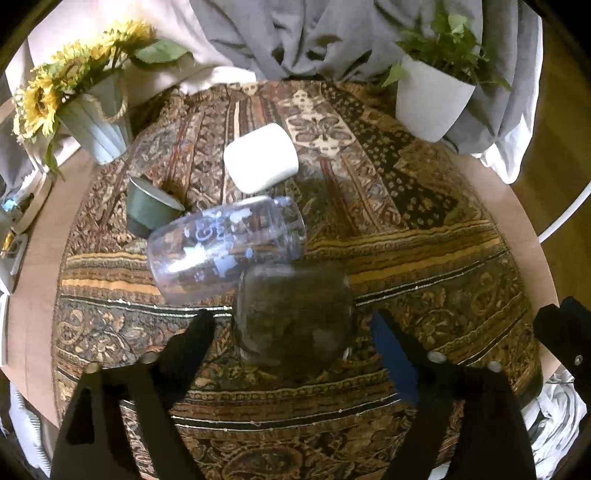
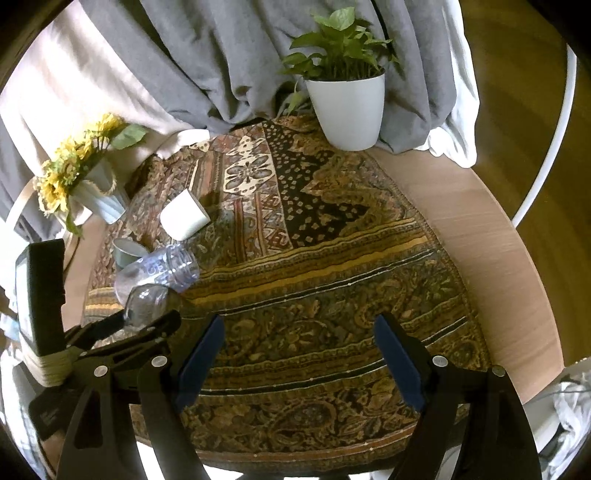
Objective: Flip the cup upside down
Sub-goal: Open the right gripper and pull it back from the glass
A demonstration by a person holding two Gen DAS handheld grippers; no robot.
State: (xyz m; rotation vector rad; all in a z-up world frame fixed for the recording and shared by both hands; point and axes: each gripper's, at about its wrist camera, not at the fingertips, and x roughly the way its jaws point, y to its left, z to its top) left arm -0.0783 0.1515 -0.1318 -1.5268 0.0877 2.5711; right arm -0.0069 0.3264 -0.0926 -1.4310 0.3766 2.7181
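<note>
A plain clear glass cup point(image 1: 293, 314) stands on the patterned cloth between the fingers of my left gripper point(image 1: 295, 325), which is open around it with gaps on both sides. It also shows in the right wrist view point(image 2: 146, 301), with the left gripper point(image 2: 144, 325) at it. A clear cup with white print point(image 1: 225, 245) lies on its side just behind it, touching it. A white cup point(image 1: 260, 158) and a dark green cup point(image 1: 149, 206) lie tipped over farther back. My right gripper point(image 2: 299, 343) is open and empty over the cloth.
A vase of sunflowers point(image 1: 92, 122) stands at the back left and a white pot with a green plant point(image 1: 430, 103) at the back right. Grey fabric point(image 1: 295, 33) hangs behind. The round wooden table point(image 2: 480, 236) shows bare wood at the right.
</note>
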